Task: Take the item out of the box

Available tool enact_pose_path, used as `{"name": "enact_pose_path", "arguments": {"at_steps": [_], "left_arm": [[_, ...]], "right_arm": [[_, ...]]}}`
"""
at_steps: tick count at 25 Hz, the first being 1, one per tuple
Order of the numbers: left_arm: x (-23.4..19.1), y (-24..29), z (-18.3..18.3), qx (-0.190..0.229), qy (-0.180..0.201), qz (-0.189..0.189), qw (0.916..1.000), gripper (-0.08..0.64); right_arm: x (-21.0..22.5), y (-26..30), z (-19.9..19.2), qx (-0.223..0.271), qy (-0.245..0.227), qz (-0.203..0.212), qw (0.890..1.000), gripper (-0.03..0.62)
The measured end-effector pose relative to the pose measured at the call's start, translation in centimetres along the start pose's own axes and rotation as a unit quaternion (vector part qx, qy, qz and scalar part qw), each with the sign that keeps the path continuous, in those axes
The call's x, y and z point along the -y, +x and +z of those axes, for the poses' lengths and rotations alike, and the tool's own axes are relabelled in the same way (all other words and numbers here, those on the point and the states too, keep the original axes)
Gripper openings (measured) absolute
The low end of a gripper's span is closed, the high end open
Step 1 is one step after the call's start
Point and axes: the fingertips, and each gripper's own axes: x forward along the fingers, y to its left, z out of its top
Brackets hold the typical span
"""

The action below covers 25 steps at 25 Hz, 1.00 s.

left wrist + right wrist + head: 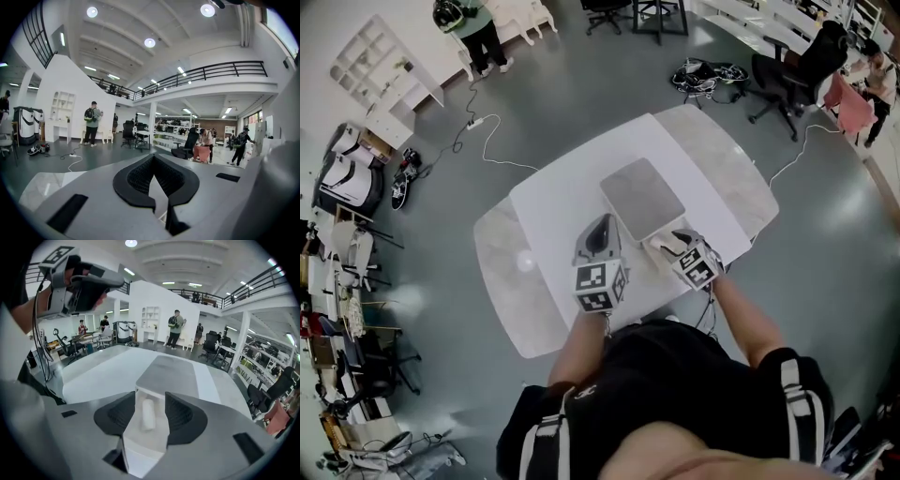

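Observation:
A small white box (140, 458) stands open on the white table (572, 202), right under my right gripper (150, 395). Inside it lies the item, a white roll (148, 414). The right gripper is open, with its jaws spread over the box on either side of the roll and not touching it. Just behind the box, a flat grey panel (171, 373) lies on the table. In the head view the right gripper (667, 244) sits at the panel's near edge. My left gripper (153, 158) is shut and empty. It is held up above the table and points out into the room.
The table stretches away past the grey panel (642, 197), with paler wings at its left (502, 262) and far right. My raised left gripper (75, 282) fills the right gripper view's upper left. People, office chairs and a floor cable (492, 131) stand well off.

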Motion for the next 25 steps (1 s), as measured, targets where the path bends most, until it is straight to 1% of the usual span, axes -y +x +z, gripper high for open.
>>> {"name": "enact_pose_path", "arguments": {"at_steps": [8,11,16,18,23,25], "left_arm": [[-1.1,-1.2,-0.5,-0.004,-0.003,0.018,0.9998,0.011],[-1.7,-1.5,-0.7,-0.005,-0.003,0.026,0.9996,0.011],[-2.3,-2.2,-0.7,-0.007,-0.003,0.038,0.9992,0.011],[-2.5,-2.5,-0.7,-0.009,-0.002,0.043,0.999,0.011],[-3.9,-3.2,-0.8,-0.015,-0.002,0.054,0.9984,0.011],[-4.4,-3.4,-0.9,-0.015,-0.002,0.059,0.9981,0.011]], "right_arm": [[-0.7,3.2,-3.9,-0.087,-0.044,0.031,0.995,0.174],[-0.7,4.5,-5.3,-0.122,-0.065,0.038,0.99,0.176],[-0.1,6.4,-7.0,-0.16,-0.112,0.033,0.98,0.179],[-0.1,6.9,-7.6,-0.177,-0.116,0.039,0.977,0.179],[-0.2,8.4,-8.4,-0.206,-0.105,0.052,0.972,0.179],[-0.4,8.9,-8.6,-0.213,-0.101,0.064,0.97,0.179]]}}
